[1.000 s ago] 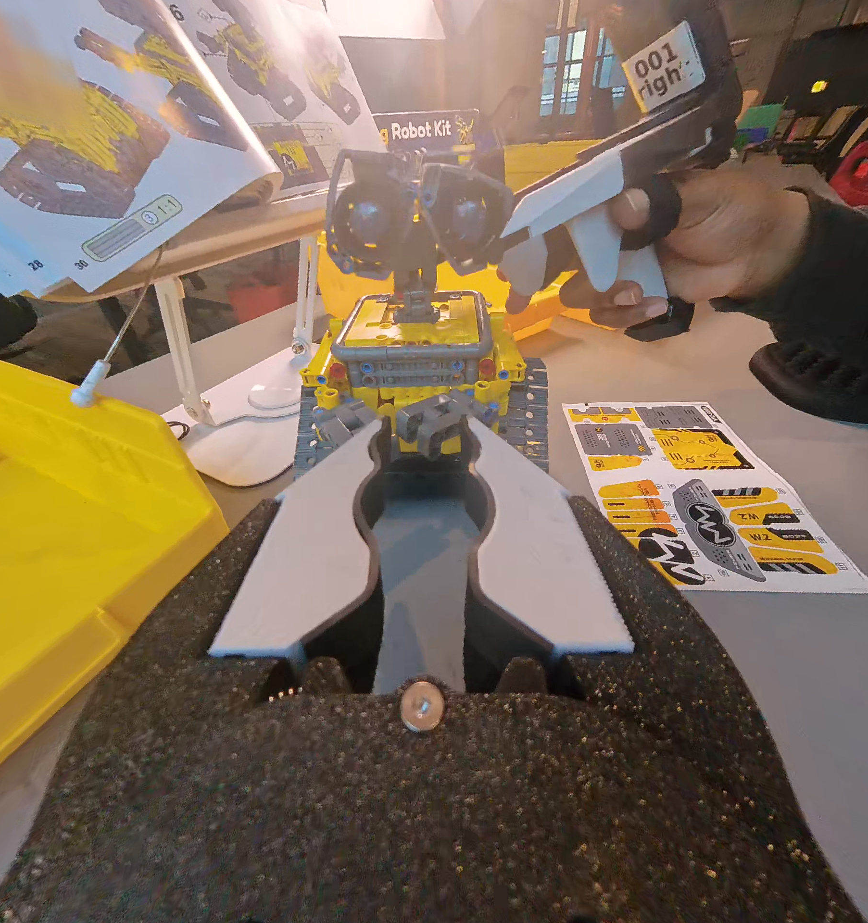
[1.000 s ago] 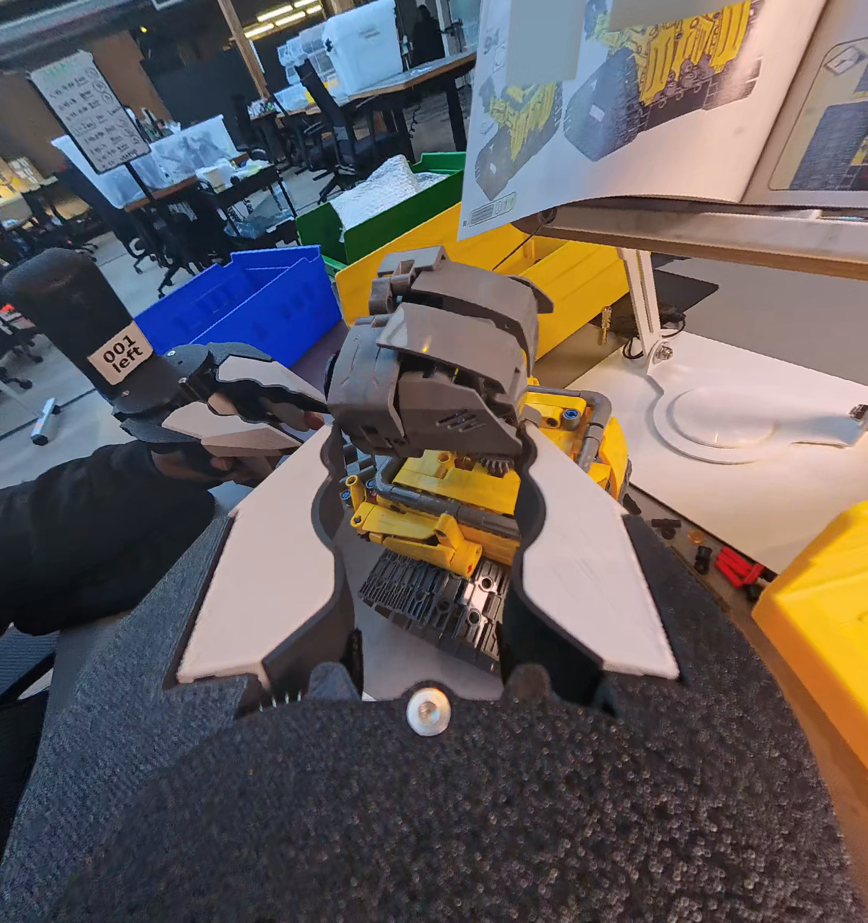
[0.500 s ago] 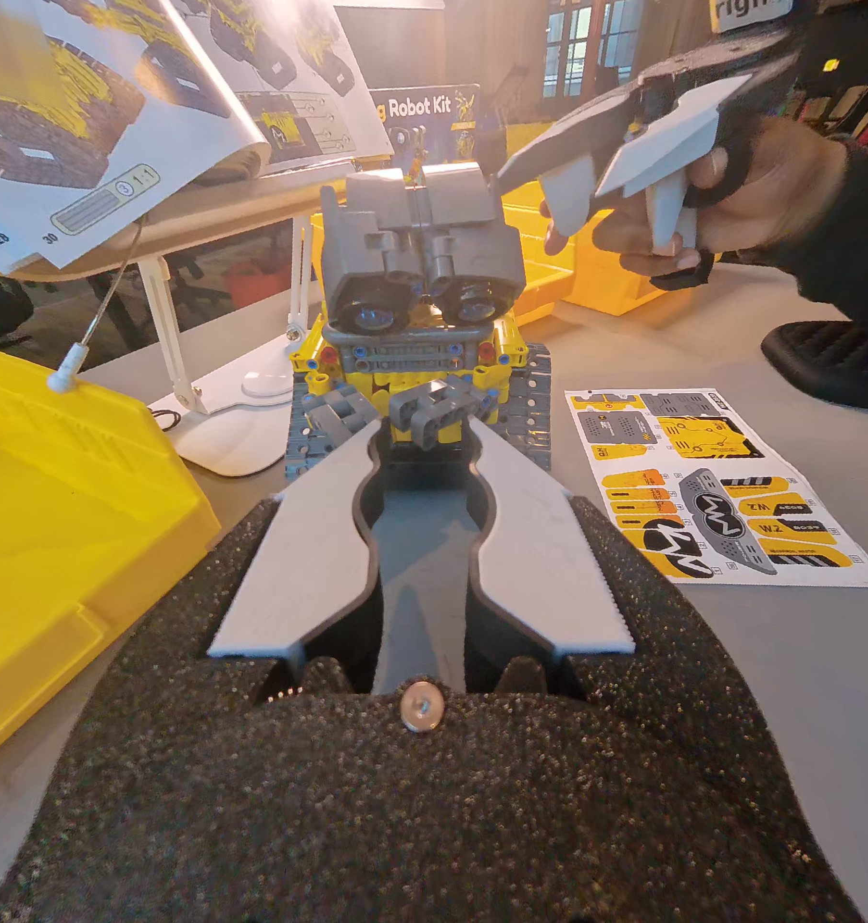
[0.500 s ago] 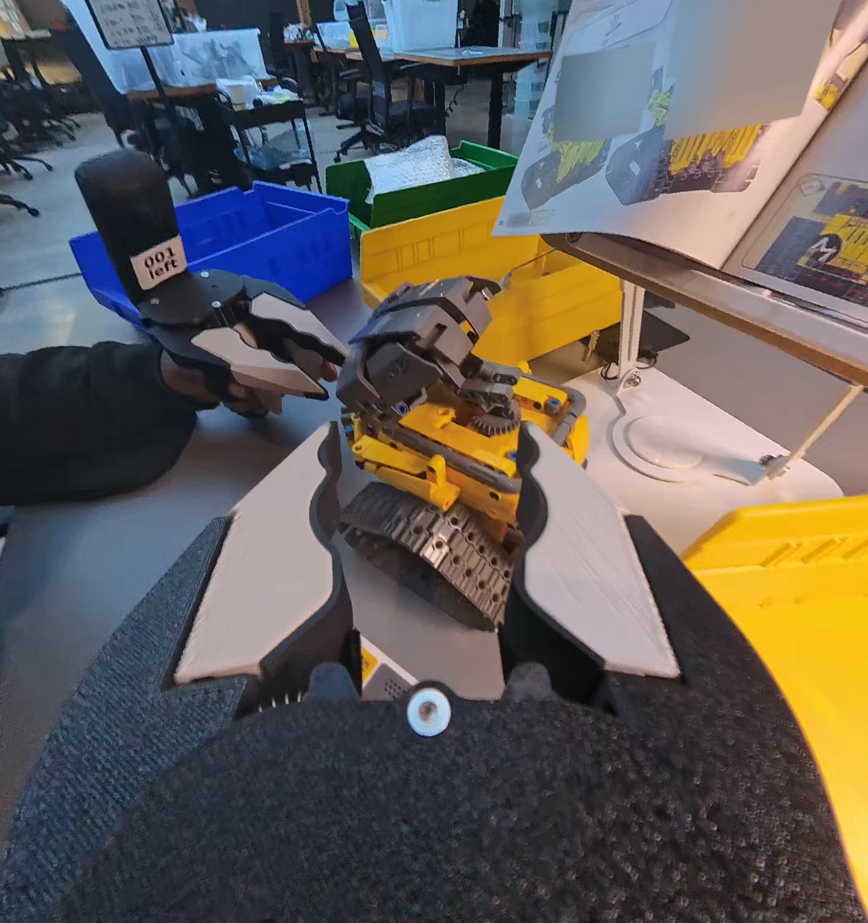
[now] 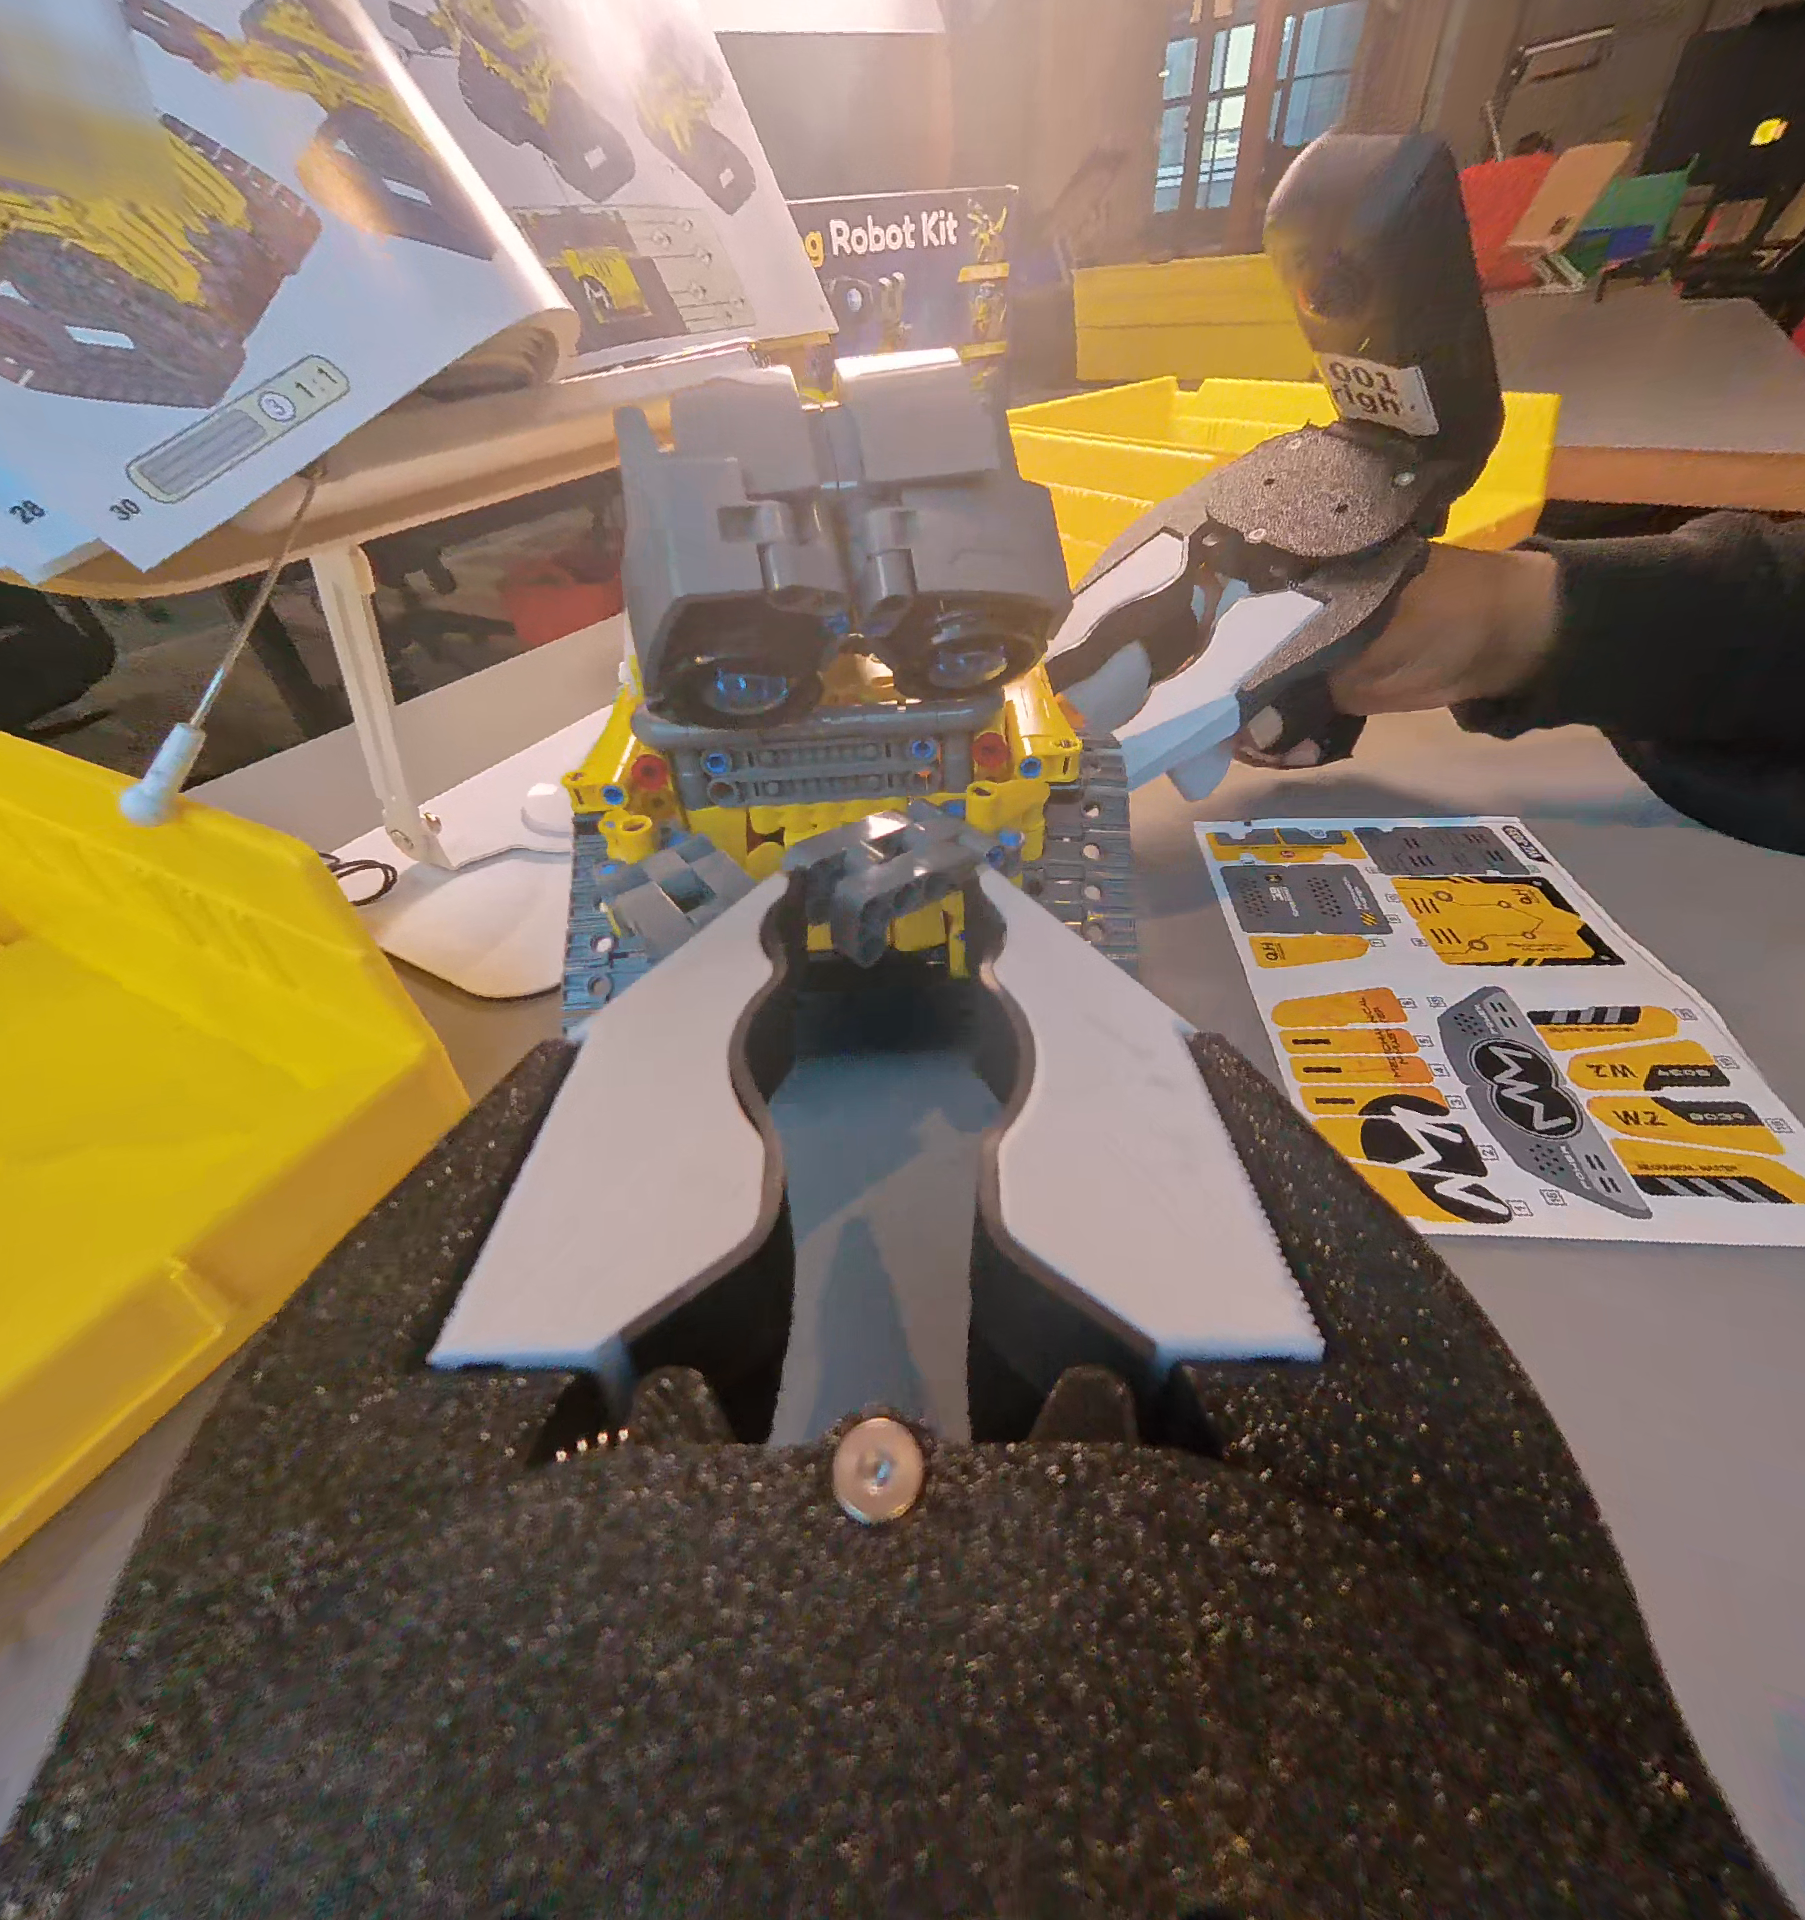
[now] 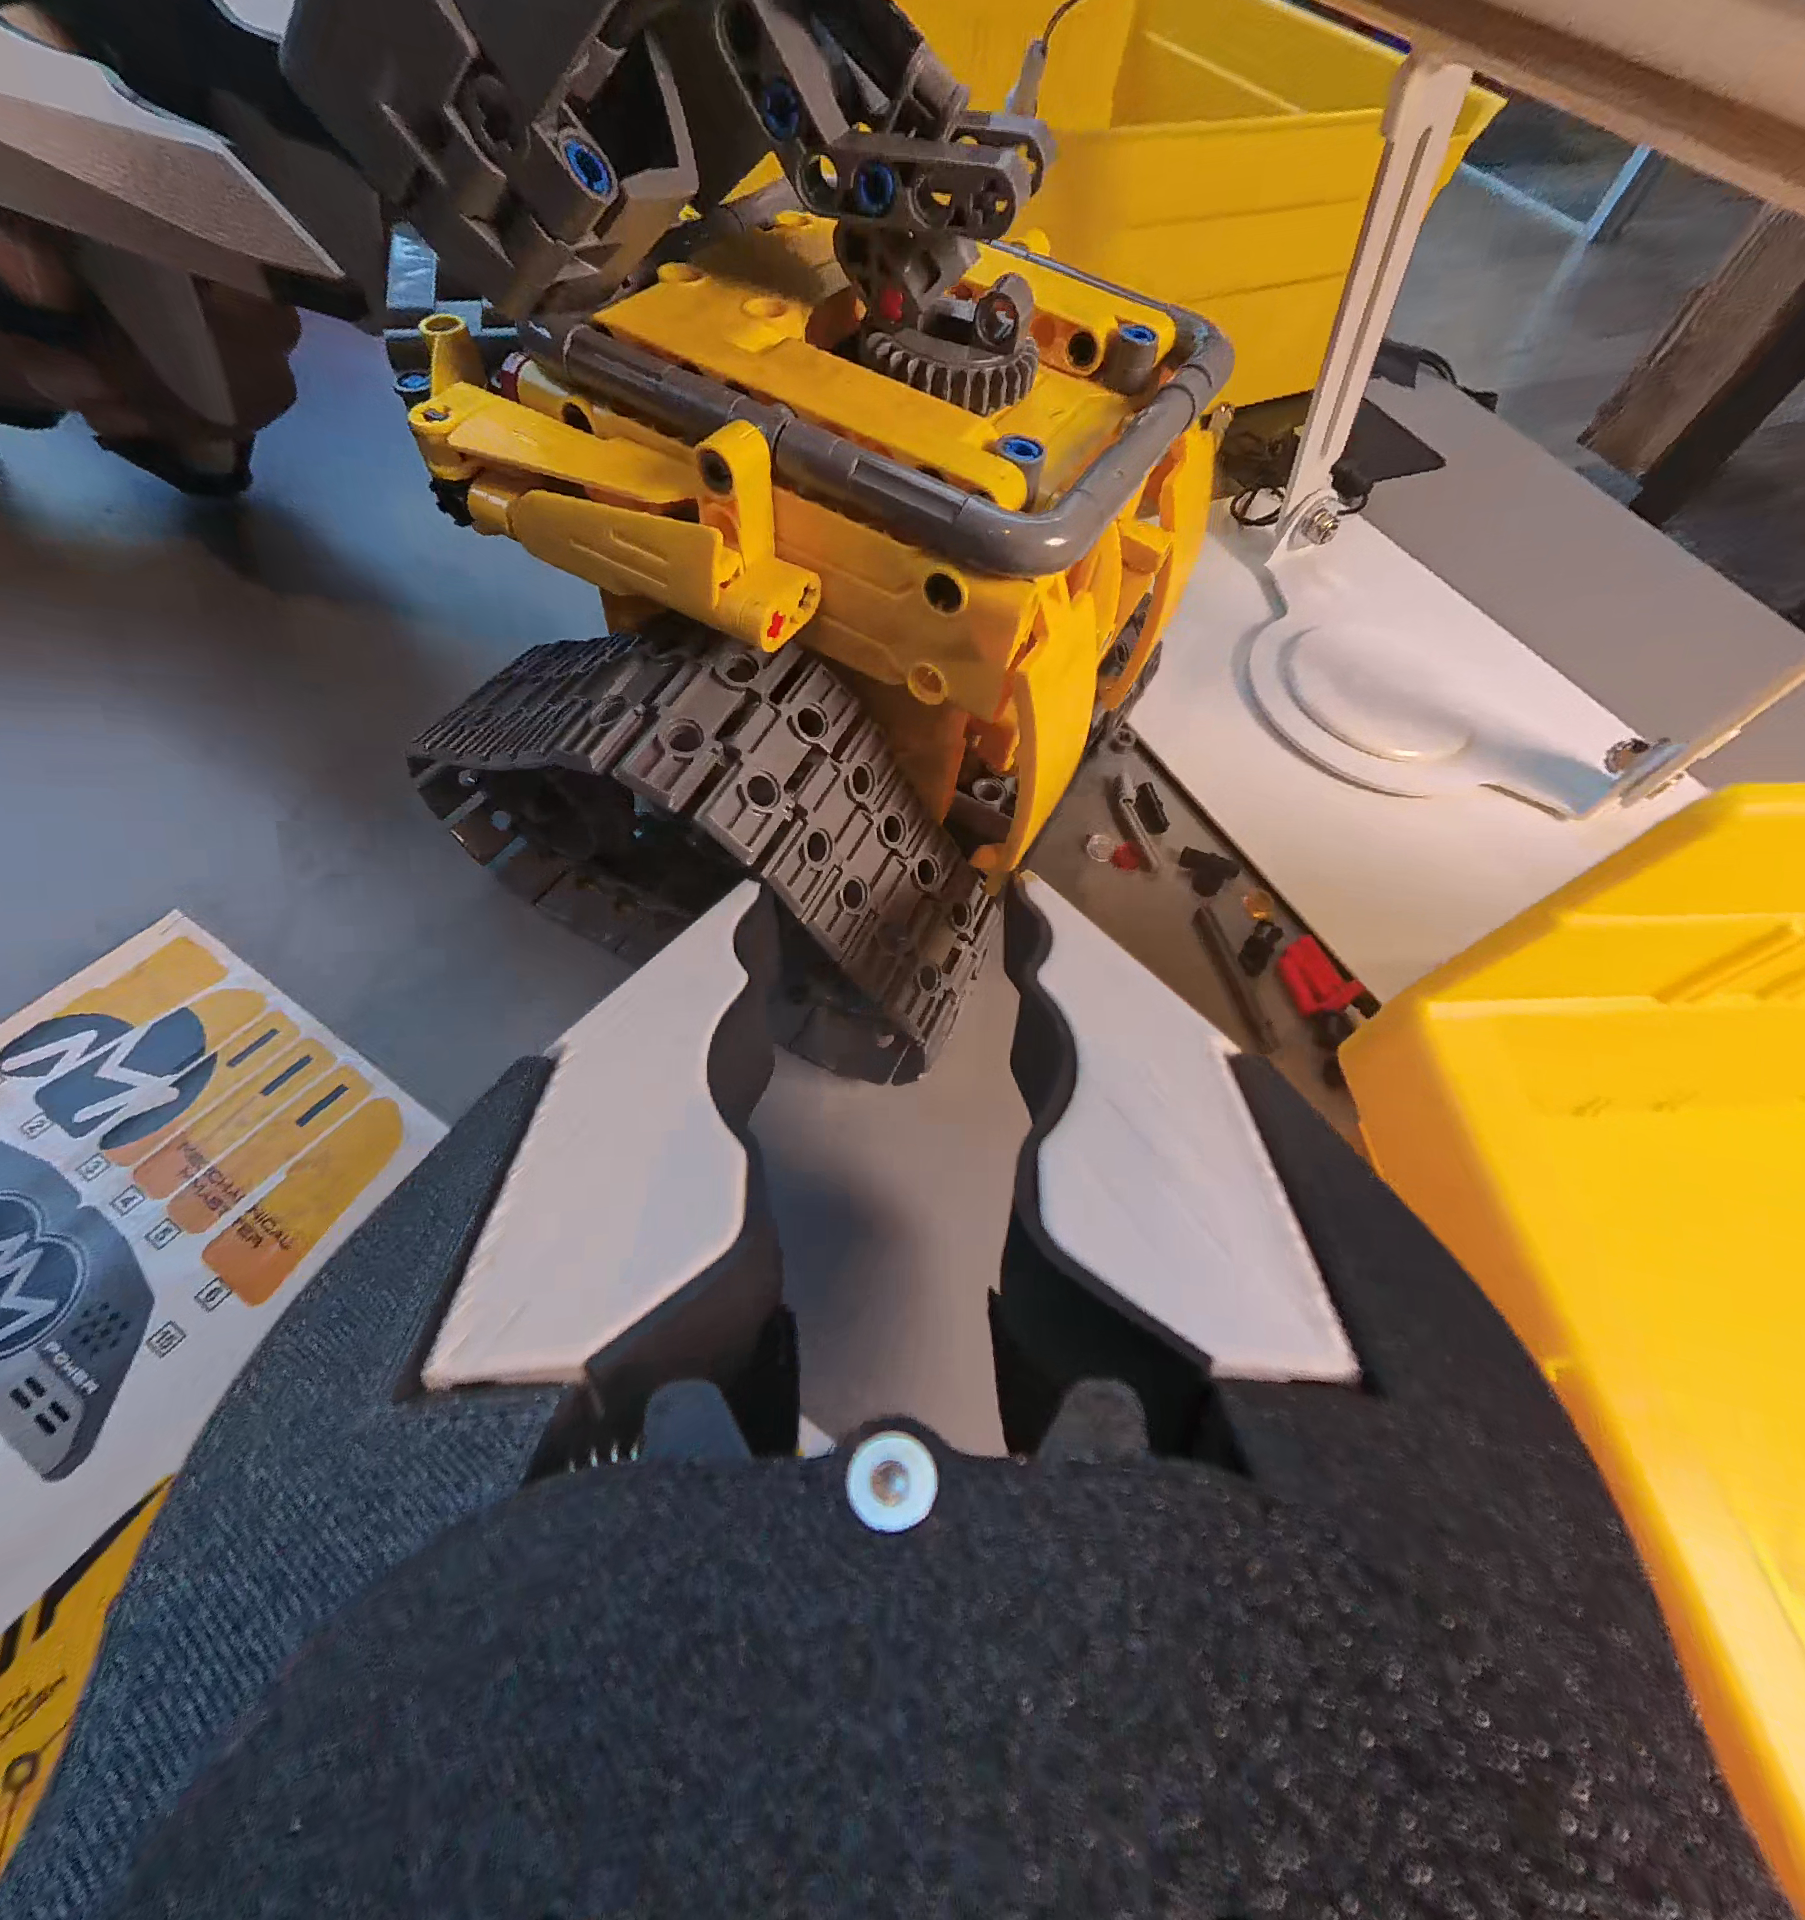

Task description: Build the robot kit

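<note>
A yellow brick-built robot (image 5: 836,800) with grey tracks and a grey binocular head (image 5: 836,561) stands on the grey table. My left gripper (image 5: 882,894) is at its front, jaws closed against the robot's small grey front claw (image 5: 893,883). One of its fingers (image 6: 129,177) shows at the top left of the right wrist view. My right gripper (image 6: 885,904) is at the robot's right rear. Its jaws are partly open on either side of the sloping rear of the grey track (image 6: 825,810), and contact is unclear. It also shows beside the robot's shoulder in the left wrist view (image 5: 1100,712).
A sticker sheet (image 5: 1480,1039) lies flat to the right of the robot. A yellow bin (image 5: 150,1091) is at the left, another (image 6: 1656,1195) by my right gripper. A white stand (image 5: 482,914) holds an open instruction booklet (image 5: 254,260). Small loose parts (image 6: 1241,935) lie behind the robot. Tip to tip, the grippers are about 15 centimeters apart.
The robot's head tipped forward and down. My right gripper left the head, rose, then came down to the robot's right rear with its jaws narrower. My left gripper stayed put.
</note>
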Action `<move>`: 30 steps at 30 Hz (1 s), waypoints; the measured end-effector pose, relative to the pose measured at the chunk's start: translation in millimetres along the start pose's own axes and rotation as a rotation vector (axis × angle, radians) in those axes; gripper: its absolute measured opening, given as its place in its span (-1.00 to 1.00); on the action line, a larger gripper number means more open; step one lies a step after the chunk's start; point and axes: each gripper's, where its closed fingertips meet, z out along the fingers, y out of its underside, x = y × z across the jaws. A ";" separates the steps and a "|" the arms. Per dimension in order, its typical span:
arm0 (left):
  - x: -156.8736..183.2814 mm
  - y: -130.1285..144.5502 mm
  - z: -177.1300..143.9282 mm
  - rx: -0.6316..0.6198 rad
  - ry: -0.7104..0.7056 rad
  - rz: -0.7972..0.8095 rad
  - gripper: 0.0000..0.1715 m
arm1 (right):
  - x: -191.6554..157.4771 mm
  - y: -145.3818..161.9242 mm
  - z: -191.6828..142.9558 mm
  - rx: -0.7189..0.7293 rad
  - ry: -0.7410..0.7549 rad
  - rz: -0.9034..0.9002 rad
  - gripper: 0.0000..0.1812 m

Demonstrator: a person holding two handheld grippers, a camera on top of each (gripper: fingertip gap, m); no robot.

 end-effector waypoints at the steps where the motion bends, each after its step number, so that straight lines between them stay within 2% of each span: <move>1: -1.8 -0.4 -0.5 0.003 -0.006 -0.003 -0.67 | 1.7 -0.6 3.0 0.002 0.007 -0.005 -0.56; 2: -2.8 -0.4 -0.7 0.005 -0.007 -0.007 -0.67 | 0.2 -0.5 5.2 -0.002 -0.002 -0.004 -0.69; 4: -3.3 0.1 -0.7 0.004 -0.006 -0.012 -0.67 | -2.2 -1.2 7.3 0.004 0.004 -0.002 -0.73; 8: -3.3 -2.7 -2.7 0.011 -0.021 0.015 -0.67 | -4.5 -4.7 -4.8 0.017 0.005 -0.023 -0.66; 13: -6.0 -10.9 -7.0 0.052 -0.035 -0.004 -0.59 | -3.1 -24.4 -47.1 0.105 -0.022 -0.008 -0.59; 17: -3.6 -15.8 -8.0 0.079 -0.023 -0.015 -0.47 | -20.7 -34.2 -75.0 0.078 -0.152 -0.071 -0.44; 20: -0.3 -15.6 -6.8 0.085 -0.004 -0.019 -0.42 | -46.3 -7.4 -81.5 -0.058 -0.305 -0.108 -0.34; 25: -2.6 -10.5 -3.7 0.069 -0.004 -0.035 -0.41 | -77.6 56.2 -66.3 -0.354 -0.481 -0.090 -0.04; 27: -3.7 -10.4 -4.1 0.067 -0.009 -0.035 -0.42 | -83.5 76.3 -64.2 -0.471 -0.489 -0.145 0.05; 30: -5.7 -11.3 -5.8 0.070 -0.018 -0.035 -0.44 | -87.1 79.5 -64.6 -0.522 -0.465 -0.205 0.06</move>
